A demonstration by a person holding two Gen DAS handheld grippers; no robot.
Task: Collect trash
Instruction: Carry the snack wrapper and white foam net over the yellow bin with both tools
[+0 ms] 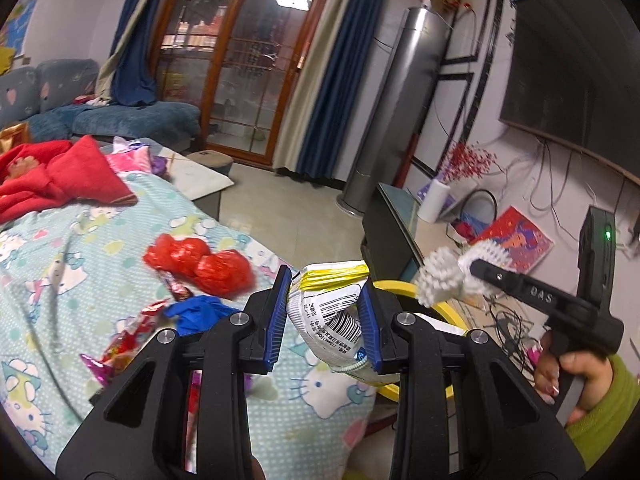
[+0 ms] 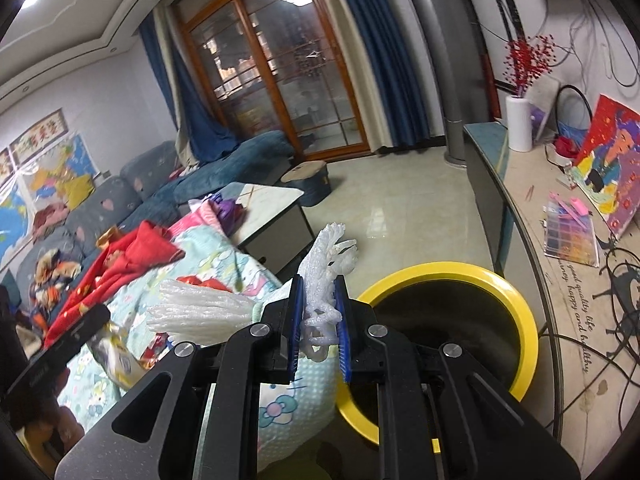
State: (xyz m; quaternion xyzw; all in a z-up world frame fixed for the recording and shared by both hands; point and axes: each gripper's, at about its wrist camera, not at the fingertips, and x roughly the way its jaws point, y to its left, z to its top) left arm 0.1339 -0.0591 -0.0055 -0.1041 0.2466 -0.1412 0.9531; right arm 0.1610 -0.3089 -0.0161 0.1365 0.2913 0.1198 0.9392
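Note:
My left gripper (image 1: 325, 316) is shut on a crumpled white and yellow wrapper (image 1: 332, 304) with a barcode, held over the edge of the Hello Kitty sheet (image 1: 80, 280). My right gripper (image 2: 318, 328) is shut on a white foam net (image 2: 326, 268), beside the rim of the yellow-rimmed bin (image 2: 452, 276). In the left wrist view the right gripper (image 1: 472, 270) holds the foam net (image 1: 440, 280) above the bin (image 1: 400, 286). A red plastic bag (image 1: 200, 260), a blue scrap (image 1: 196, 312) and shiny candy wrappers (image 1: 128, 340) lie on the sheet.
A red garment (image 1: 52, 176) lies further back on the sheet. A low table (image 2: 260, 204) and a sofa (image 2: 120, 200) stand behind. A long counter (image 2: 560, 280) with paintings, cables and a paper roll (image 2: 519, 122) runs on the right.

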